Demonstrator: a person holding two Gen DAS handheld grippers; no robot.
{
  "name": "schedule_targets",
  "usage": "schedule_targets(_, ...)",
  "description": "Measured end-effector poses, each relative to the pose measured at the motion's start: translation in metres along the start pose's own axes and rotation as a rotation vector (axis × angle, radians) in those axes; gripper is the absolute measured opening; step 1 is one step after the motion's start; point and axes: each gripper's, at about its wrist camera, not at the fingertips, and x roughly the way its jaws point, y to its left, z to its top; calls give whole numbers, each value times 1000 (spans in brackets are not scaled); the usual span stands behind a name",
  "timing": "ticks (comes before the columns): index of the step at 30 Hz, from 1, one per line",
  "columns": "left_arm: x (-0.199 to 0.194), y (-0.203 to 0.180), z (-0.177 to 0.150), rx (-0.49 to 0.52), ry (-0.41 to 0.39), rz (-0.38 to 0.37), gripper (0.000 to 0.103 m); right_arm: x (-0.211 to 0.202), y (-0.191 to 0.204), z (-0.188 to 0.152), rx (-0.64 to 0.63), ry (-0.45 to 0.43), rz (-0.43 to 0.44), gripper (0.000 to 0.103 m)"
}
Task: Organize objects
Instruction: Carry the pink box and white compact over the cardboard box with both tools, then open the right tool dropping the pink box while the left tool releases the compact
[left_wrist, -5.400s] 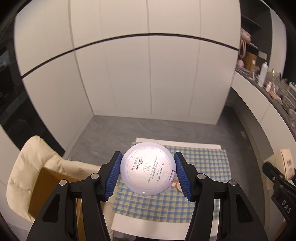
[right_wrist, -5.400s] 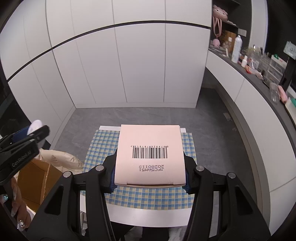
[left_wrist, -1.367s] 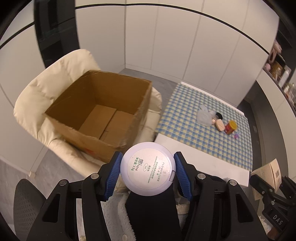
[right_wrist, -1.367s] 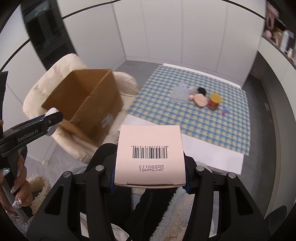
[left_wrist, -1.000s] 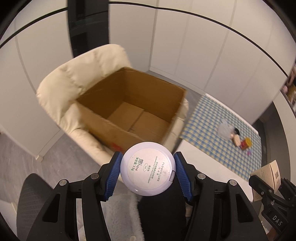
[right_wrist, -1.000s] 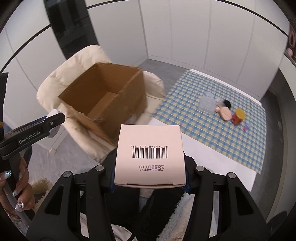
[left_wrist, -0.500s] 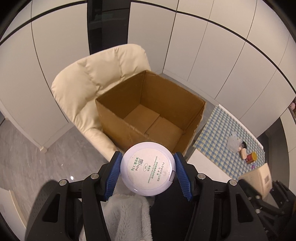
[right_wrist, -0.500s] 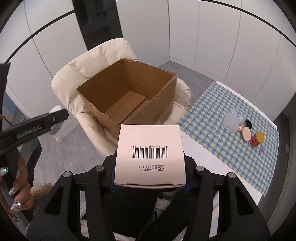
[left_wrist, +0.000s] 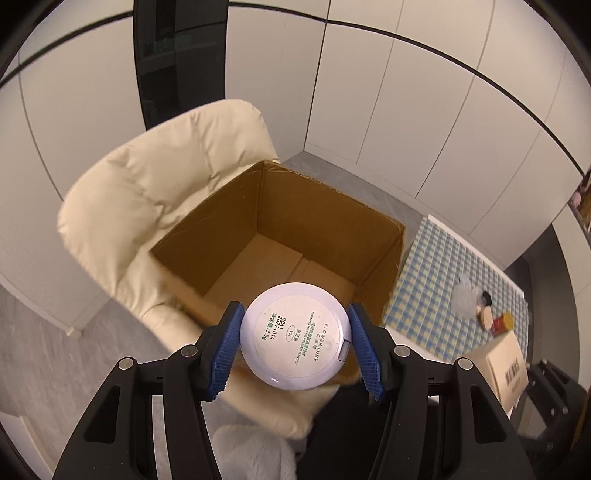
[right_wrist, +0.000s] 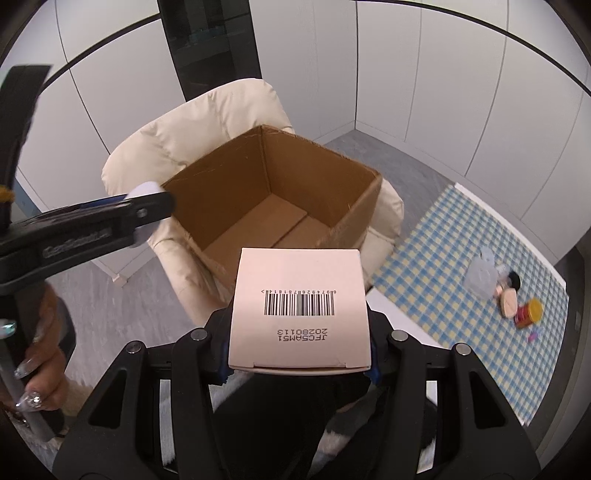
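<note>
My left gripper (left_wrist: 295, 350) is shut on a round white powder compact (left_wrist: 295, 336) and holds it above the near rim of an open, empty cardboard box (left_wrist: 277, 236). My right gripper (right_wrist: 298, 347) is shut on a pale pink carton with a barcode (right_wrist: 299, 310), held in front of the same box (right_wrist: 273, 192). The box sits on a cream padded chair (left_wrist: 147, 192). The pink carton also shows at the right edge of the left wrist view (left_wrist: 506, 365). The left gripper shows from the side at the left of the right wrist view (right_wrist: 92, 221).
A table with a blue-and-yellow checked cloth (right_wrist: 461, 258) stands to the right of the chair. On it lie a clear plastic piece (right_wrist: 480, 273), a round puff (right_wrist: 508, 301), a small black item (right_wrist: 514, 280) and a small red jar with a yellow lid (right_wrist: 528, 314). White cabinet walls stand behind.
Both grippers have swung left from the table toward the chair, and the box now sits closer and more central. Both holds are unchanged.
</note>
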Motion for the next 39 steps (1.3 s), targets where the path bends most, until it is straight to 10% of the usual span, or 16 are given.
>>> schedule_targets(16, 108, 63, 31, -78, 100, 97, 58, 101, 5, 71, -16, 37, 7, 54)
schedule_targets(36, 152, 46, 36, 59, 175, 141, 59, 181, -2, 86, 34, 151, -34, 55)
schedule_targets(39, 152, 48, 35, 24, 197, 127, 68, 187, -1, 84, 34, 157, -40, 78)
